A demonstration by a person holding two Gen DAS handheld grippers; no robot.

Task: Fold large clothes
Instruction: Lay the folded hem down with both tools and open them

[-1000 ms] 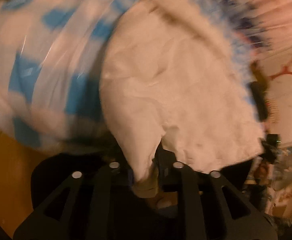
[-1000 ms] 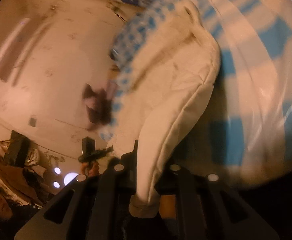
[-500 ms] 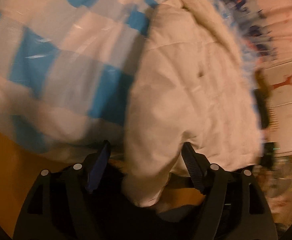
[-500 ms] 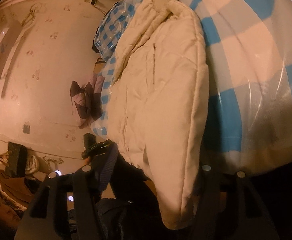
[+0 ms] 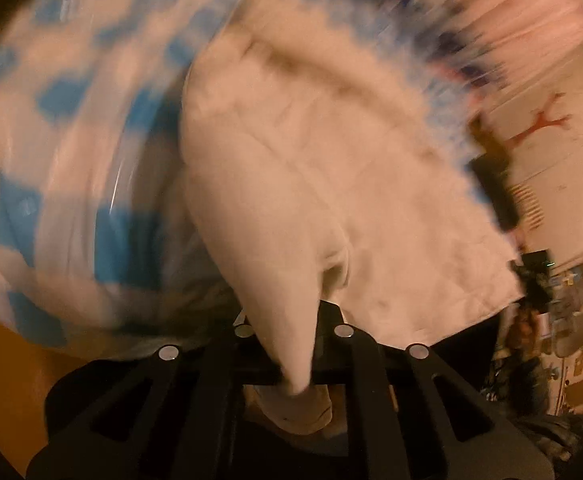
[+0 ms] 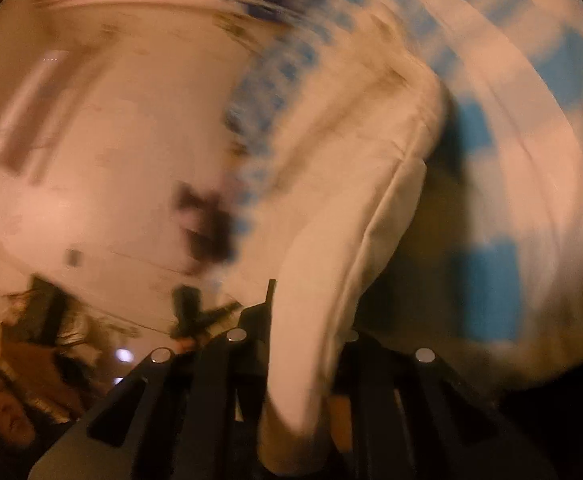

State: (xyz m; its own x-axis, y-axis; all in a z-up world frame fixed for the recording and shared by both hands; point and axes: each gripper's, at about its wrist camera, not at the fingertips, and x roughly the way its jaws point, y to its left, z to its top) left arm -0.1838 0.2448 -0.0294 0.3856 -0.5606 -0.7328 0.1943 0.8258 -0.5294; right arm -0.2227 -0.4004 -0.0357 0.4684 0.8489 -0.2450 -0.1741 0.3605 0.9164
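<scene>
Both cameras are riding on the grippers, looking forward along the fingers from very close in. The left wrist view is facing out over the left gripper onto the jacket, with the checked cloth to its left and a wall to its right. The right wrist view is sitting just as near behind the right gripper — cloth on its right, wall on its left. Both are sharing the jacket and the cloth — each badly blurred.
</scene>
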